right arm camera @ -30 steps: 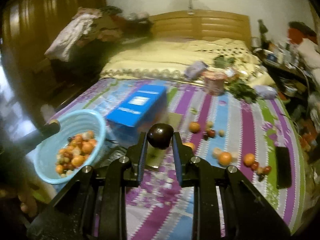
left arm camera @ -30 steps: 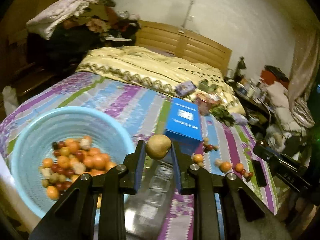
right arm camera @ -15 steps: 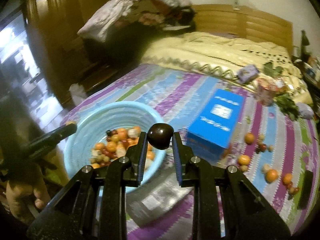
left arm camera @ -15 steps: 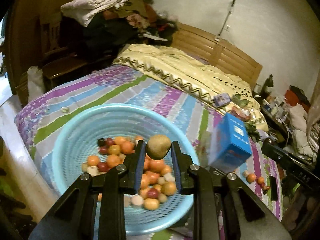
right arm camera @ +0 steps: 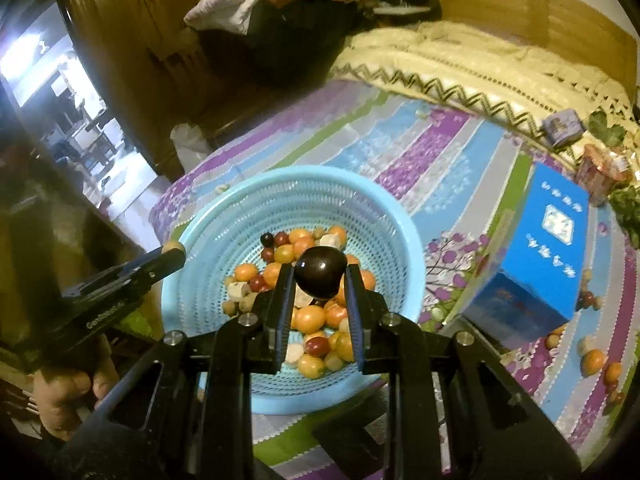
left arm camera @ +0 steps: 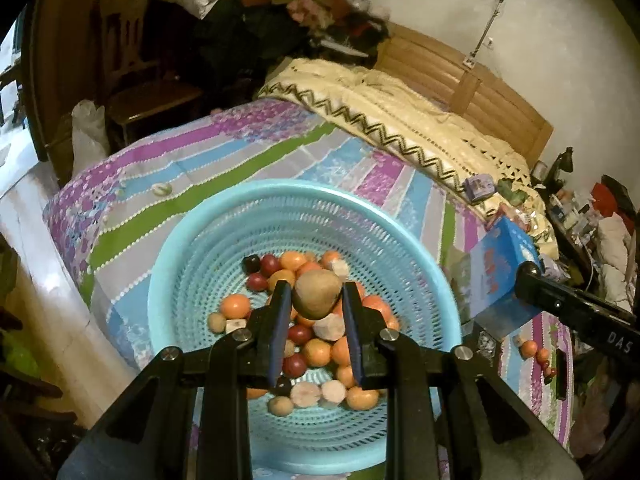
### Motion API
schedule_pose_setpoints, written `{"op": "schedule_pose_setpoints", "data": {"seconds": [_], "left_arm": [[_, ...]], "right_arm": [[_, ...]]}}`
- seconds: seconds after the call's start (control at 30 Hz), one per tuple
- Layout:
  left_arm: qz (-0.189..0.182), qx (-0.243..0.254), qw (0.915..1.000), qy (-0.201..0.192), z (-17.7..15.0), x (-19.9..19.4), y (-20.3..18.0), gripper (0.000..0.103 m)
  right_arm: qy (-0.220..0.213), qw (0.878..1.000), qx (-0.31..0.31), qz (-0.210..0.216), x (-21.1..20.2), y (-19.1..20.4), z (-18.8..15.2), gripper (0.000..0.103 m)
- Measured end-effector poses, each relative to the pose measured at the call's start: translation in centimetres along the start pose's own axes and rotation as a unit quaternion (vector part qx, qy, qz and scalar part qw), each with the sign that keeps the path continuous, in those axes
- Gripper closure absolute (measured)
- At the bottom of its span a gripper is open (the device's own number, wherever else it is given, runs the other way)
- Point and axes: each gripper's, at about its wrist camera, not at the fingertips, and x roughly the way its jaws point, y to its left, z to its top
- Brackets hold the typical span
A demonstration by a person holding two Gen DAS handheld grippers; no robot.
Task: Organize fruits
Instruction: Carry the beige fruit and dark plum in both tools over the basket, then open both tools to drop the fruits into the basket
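Your left gripper [left arm camera: 316, 304] clamps a matte tan fruit [left arm camera: 316, 294], narrow end pointing right, above the slotted blue plastic basket [left arm camera: 208, 248]. Your right gripper [right arm camera: 319, 280] clamps a glossy dark plum [right arm camera: 320, 278] above the basket too. Beyond the basket stands a blue box [right arm camera: 536, 256].
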Motion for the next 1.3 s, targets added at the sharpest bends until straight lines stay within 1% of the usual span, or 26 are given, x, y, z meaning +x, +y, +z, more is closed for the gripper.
{"op": "schedule_pose_setpoints", "data": {"seconds": [0.2, 0.4, 0.8, 1.3], "left_arm": [[0.004, -0.011, 0.9998, 0.013, -0.1, 0.8, 1.5, 0.077], [0.002, -0.016, 0.9997, 0.017, 0.0, 1.0, 2.0, 0.077], [-0.002, -0.014, 0.9996, 0.026, -0.1, 1.8, 2.1, 0.077], [0.005, -0.015, 0.9992, 0.036, -0.3, 2.9, 2.3, 0.076]], "right_arm": [[0.028, 1.0, 0.003, 0.001, 1.5, 0.1, -0.1, 0.077], [0.042, 0.999, -0.001, 0.001, 2.4, 0.5, -0.2, 0.077], [0.045, 0.999, 0.0, 0.001, 2.7, 0.5, -0.1, 0.077], [0.049, 0.999, 0.003, 0.006, 3.4, 0.2, -0.3, 0.076]]}}
